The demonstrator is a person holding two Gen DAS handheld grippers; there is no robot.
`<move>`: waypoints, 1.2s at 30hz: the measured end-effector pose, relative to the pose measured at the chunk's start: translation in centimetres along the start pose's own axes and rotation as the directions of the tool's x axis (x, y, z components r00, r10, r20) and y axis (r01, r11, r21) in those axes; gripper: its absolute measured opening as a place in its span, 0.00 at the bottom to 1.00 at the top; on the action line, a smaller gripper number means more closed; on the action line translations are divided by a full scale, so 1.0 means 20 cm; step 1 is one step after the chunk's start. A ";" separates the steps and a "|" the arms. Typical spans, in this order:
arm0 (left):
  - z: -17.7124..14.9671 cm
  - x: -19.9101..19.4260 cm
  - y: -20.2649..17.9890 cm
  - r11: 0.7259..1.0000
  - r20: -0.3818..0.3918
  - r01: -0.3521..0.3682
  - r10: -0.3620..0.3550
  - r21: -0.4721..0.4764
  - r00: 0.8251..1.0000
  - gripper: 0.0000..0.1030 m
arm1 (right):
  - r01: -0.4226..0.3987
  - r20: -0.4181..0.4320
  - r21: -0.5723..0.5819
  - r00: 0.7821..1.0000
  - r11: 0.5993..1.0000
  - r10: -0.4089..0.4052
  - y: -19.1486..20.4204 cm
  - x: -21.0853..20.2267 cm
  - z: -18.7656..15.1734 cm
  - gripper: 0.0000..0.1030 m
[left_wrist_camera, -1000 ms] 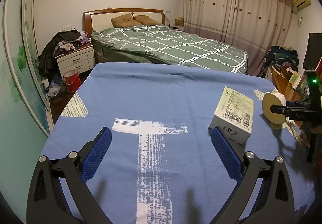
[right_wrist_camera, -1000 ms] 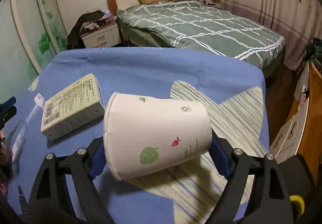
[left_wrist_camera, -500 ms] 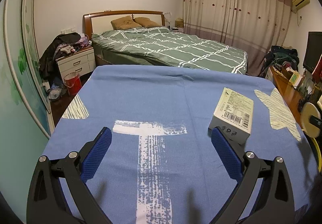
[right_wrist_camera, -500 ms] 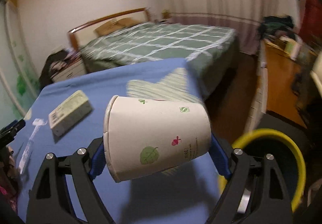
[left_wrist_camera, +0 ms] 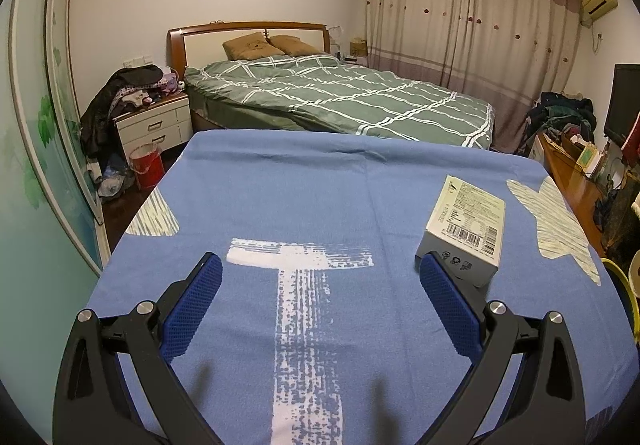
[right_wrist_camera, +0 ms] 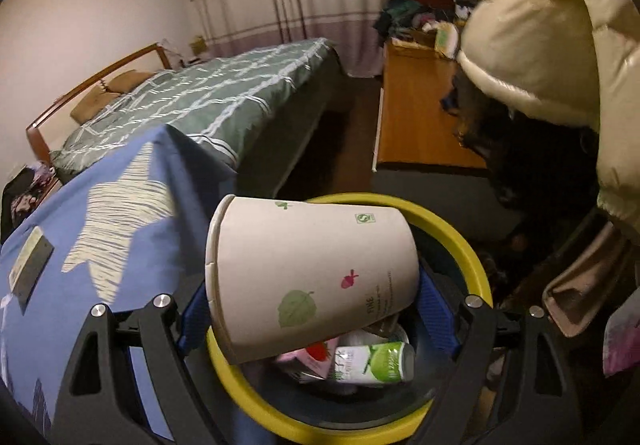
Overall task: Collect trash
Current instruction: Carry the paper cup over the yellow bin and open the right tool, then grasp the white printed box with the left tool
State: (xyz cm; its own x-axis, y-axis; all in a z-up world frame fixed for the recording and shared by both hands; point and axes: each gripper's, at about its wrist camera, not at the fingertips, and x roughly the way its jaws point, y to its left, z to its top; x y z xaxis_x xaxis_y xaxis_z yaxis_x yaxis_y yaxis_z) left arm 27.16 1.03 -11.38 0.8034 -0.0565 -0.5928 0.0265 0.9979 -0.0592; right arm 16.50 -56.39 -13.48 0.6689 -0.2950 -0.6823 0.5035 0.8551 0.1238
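Right gripper (right_wrist_camera: 312, 301) is clamped on a white paper cup w/ green leaf and red print (right_wrist_camera: 308, 277), blue pads pressing its two sides. Cup lies sideways, rim toward the left of the right wrist view, and hangs directly over a round bin w/ yellow rim and dark inside (right_wrist_camera: 472, 249). Bin holds other trash: a green-and-white drink can (right_wrist_camera: 372, 363) and a pink-and-white carton (right_wrist_camera: 308, 361) (partly blurred). Bin stands on the floor just beside the edge of the surface covered w/ a blue cloth w/ white patches (right_wrist_camera: 56, 309). A cream puffy jacket (right_wrist_camera: 560, 25) fills the top right of that view.

Left gripper (left_wrist_camera: 320, 285) is spread wide w/ nothing between the pads, hovering low over the blue-cloth surface (left_wrist_camera: 320, 189). A pale rectangular cardboard box w/ a barcode (left_wrist_camera: 466, 225) lies flat on the cloth, just beyond the right-side pad; contact can't be told. Same box shows far left in the right wrist view (right_wrist_camera: 30, 269). Behind the surface: a bed w/ green checked duvet (left_wrist_camera: 340, 101), a white nightstand (left_wrist_camera: 154, 125) piled w/ clothes, a red bucket (left_wrist_camera: 146, 165) on the floor.
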 end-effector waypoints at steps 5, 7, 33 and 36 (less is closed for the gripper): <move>0.00 0.00 0.00 1.000 -0.002 0.001 -0.001 0.002 1.000 0.95 | 0.029 -0.016 0.005 0.999 1.000 -0.029 -0.02 0.04 -0.01 0.87; 0.00 0.00 0.00 1.000 -0.003 0.002 -0.002 0.004 1.000 0.95 | 0.033 -0.010 0.020 0.999 0.999 -0.032 -0.03 0.04 -0.01 0.87; 0.13 0.06 -0.53 0.927 -0.208 0.268 -0.217 0.261 0.954 0.95 | -0.176 0.244 -0.087 0.950 0.981 0.192 0.50 -0.33 -0.15 0.89; 0.19 0.21 -0.61 0.919 -0.257 0.272 -0.200 0.286 0.945 0.95 | -0.166 0.247 -0.099 0.951 0.981 0.185 0.52 -0.34 -0.16 0.89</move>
State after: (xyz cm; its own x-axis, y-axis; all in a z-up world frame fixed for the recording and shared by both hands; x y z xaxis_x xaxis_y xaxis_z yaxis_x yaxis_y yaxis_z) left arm 32.41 -11.19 -10.13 0.6013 -0.2611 -0.7551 0.4134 0.9104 0.0143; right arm 15.46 -44.15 -9.82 0.8645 -0.2272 -0.4484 0.3292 0.9300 0.1635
